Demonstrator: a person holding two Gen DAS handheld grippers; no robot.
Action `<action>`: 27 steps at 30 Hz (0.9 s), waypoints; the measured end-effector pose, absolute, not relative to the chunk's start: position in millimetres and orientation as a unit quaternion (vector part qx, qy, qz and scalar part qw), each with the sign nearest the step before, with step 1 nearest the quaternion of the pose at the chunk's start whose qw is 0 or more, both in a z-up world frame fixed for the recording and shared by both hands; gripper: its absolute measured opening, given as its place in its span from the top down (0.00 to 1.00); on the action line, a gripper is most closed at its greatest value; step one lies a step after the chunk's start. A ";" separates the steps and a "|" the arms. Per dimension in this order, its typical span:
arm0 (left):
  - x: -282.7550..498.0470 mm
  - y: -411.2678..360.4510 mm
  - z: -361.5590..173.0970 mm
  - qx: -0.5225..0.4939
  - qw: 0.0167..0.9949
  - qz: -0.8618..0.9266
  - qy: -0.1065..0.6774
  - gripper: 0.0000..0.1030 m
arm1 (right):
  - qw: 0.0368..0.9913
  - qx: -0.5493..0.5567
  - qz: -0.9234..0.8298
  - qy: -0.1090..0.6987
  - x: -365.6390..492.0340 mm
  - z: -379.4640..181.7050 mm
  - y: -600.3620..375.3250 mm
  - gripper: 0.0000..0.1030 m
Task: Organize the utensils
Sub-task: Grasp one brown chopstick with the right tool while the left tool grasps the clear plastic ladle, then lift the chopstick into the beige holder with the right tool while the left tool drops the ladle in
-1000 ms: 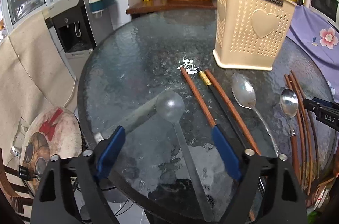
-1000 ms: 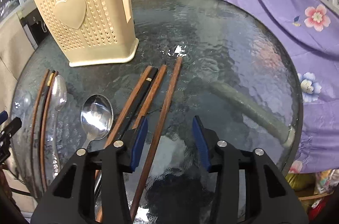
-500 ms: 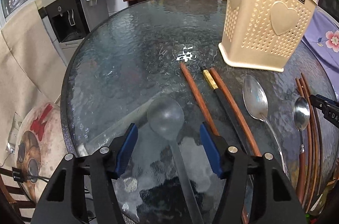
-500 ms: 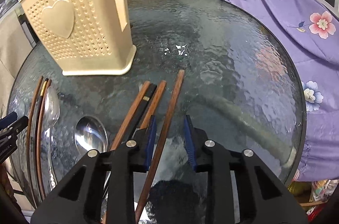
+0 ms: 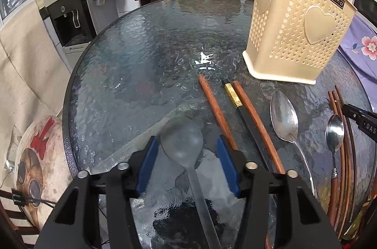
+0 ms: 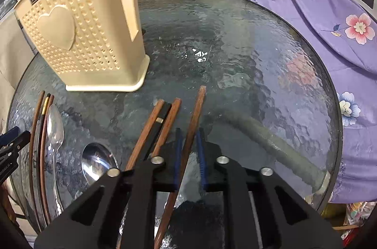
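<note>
So on my left wrist cam, the left gripper [image 5: 186,154] sits low over the glass table [image 5: 141,60] with its blue pads spread wide on either side of a translucent plastic spoon [image 5: 182,143]. The bowl of that spoon lies between the pads with a gap on both sides, so nothing's gripped there. Its handle runs back under the gripper toward me.

Right wrist cam: the right gripper [image 6: 189,154] has its pads pulled in narrow around a single brown chopstick [image 6: 196,112]. The left pad looks right up against the stick, the right one just beside it, and I honestly can't tell if it's actually clamped.

Just left of that stick there's a bundle of two brown chopsticks and a black one [image 6: 156,128] lying together on the glass. Further left are a small metal spoon [image 6: 97,163], a longer metal spoon [image 6: 54,128] and a few more chopsticks [image 6: 38,121] near the table edge. The beige utensil holder [image 6: 82,32] stands upright beyond them all.
</note>
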State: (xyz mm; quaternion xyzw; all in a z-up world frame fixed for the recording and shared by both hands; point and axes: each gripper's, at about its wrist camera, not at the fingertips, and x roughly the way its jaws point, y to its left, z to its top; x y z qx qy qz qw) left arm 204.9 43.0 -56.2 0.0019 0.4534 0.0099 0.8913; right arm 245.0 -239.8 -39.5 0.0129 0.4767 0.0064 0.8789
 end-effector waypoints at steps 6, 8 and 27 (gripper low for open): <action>212.5 42.1 -55.9 0.001 0.891 0.012 0.454 0.65 | 0.878 0.014 0.012 0.479 253.6 -39.7 -241.9 0.91; 214.0 41.9 -56.1 0.001 0.891 0.012 0.454 0.65 | 0.878 0.013 0.015 0.478 256.2 -39.9 -241.8 0.92; 196.7 30.9 -7.3 -0.006 0.928 -0.027 0.372 0.66 | 0.918 0.064 0.081 0.382 236.0 13.6 -251.1 0.93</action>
